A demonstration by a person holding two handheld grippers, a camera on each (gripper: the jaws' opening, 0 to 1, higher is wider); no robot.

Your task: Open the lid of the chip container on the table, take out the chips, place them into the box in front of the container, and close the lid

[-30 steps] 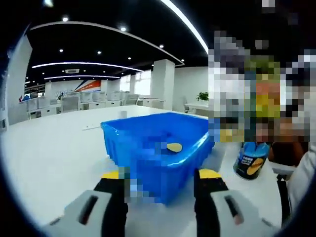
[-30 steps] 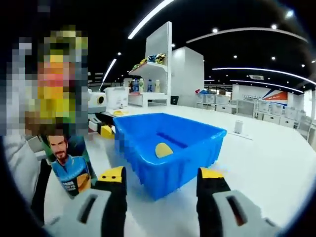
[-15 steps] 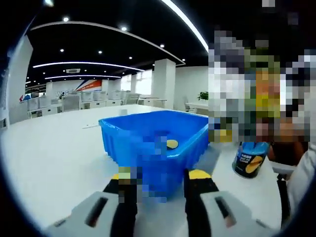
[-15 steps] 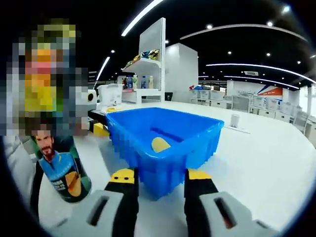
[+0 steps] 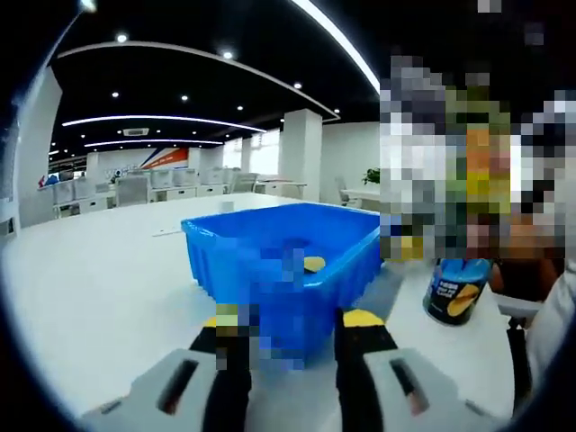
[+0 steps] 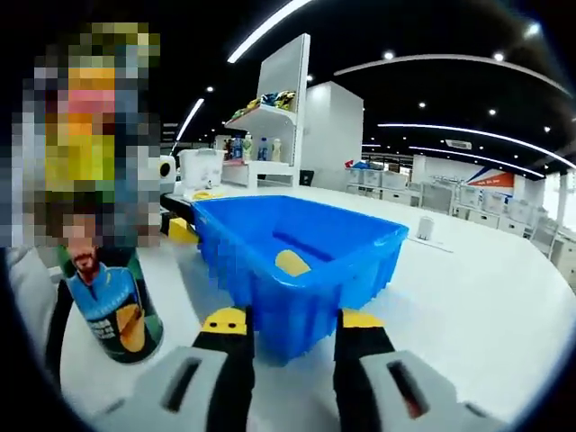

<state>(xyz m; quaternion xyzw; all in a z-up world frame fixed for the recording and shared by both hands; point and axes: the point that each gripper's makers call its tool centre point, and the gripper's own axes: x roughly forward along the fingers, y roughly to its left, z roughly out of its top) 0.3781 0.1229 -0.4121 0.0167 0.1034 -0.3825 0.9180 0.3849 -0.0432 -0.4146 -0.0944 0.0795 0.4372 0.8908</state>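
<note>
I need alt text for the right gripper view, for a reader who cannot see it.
A blue box stands on a white table with one yellow chip inside. The right gripper is just in front of it, jaws apart and empty. A chip can stands upright to the left.

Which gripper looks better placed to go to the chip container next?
Probably the right gripper: the chip container stands large, beside its jaws. From the left gripper it looks smaller and farther off, past the blue box.
</note>
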